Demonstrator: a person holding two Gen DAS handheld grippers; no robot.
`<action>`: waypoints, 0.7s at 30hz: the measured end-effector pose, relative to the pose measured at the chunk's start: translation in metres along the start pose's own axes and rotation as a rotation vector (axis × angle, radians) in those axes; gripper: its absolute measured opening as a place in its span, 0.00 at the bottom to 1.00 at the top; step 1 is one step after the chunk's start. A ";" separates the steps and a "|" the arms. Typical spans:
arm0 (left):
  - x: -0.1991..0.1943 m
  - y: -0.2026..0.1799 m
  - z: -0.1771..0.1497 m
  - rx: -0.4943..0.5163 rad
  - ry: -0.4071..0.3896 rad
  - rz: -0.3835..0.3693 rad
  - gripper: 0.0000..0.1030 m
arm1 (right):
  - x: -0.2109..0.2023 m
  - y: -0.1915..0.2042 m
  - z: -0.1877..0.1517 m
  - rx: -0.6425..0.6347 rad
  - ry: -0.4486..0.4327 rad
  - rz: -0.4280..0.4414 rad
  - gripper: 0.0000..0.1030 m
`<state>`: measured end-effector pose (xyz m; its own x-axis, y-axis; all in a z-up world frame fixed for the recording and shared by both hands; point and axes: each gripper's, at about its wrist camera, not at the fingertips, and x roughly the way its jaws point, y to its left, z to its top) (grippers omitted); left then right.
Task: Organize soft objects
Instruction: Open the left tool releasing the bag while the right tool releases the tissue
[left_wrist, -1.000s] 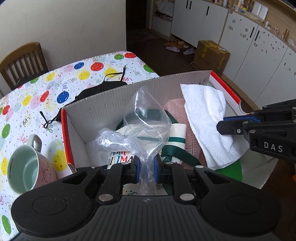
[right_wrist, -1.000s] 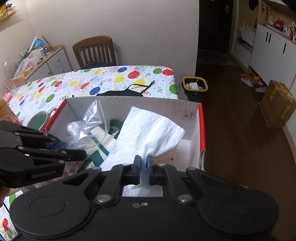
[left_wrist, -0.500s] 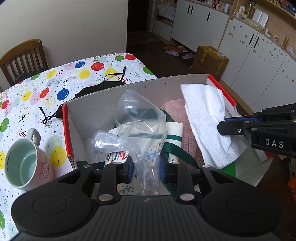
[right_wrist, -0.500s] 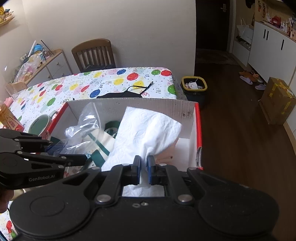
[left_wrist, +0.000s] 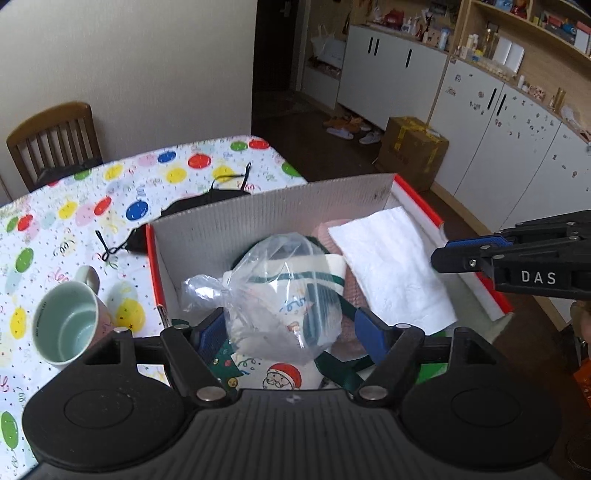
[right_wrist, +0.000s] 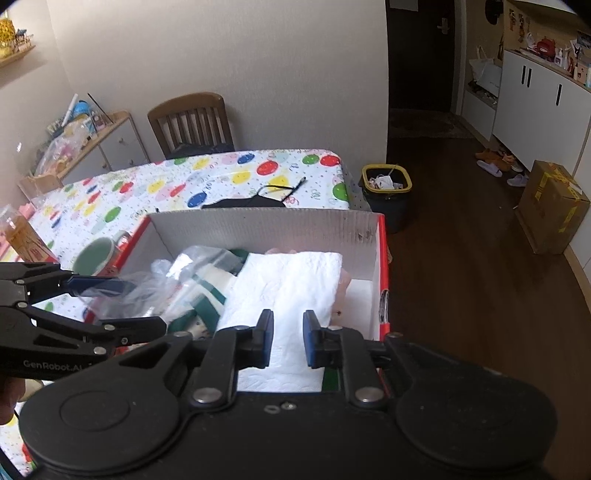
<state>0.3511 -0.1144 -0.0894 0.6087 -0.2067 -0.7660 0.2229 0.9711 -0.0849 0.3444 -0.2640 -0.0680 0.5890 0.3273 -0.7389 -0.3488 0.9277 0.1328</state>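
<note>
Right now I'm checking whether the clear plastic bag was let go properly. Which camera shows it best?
The left wrist view: the clear plastic bag lies centred in the box, between the open left gripper fingers. The right wrist view shows it sideways, partly hidden behind that gripper.

White capitals reading "DAS" stand on the black side of the right tool (left_wrist: 443, 254), seen from the left wrist. Pale lettering reading "GenRobot.AI" stands on the body of the left tool (right_wrist: 122, 306), seen from the right wrist. Small print on the mug (left_wrist: 66, 325) rim is too fine to read.
</note>
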 end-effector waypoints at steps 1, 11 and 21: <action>-0.004 -0.001 0.000 0.003 -0.009 0.000 0.72 | -0.004 0.001 -0.001 0.000 -0.007 0.005 0.18; -0.066 0.002 -0.018 0.007 -0.115 0.023 0.72 | -0.037 0.027 -0.003 -0.028 -0.077 0.085 0.56; -0.120 0.039 -0.048 -0.079 -0.181 0.047 0.79 | -0.050 0.069 0.002 -0.082 -0.112 0.145 0.73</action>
<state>0.2504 -0.0463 -0.0314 0.7454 -0.1722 -0.6439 0.1350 0.9850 -0.1072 0.2925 -0.2164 -0.0205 0.6041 0.4783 -0.6374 -0.4915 0.8533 0.1744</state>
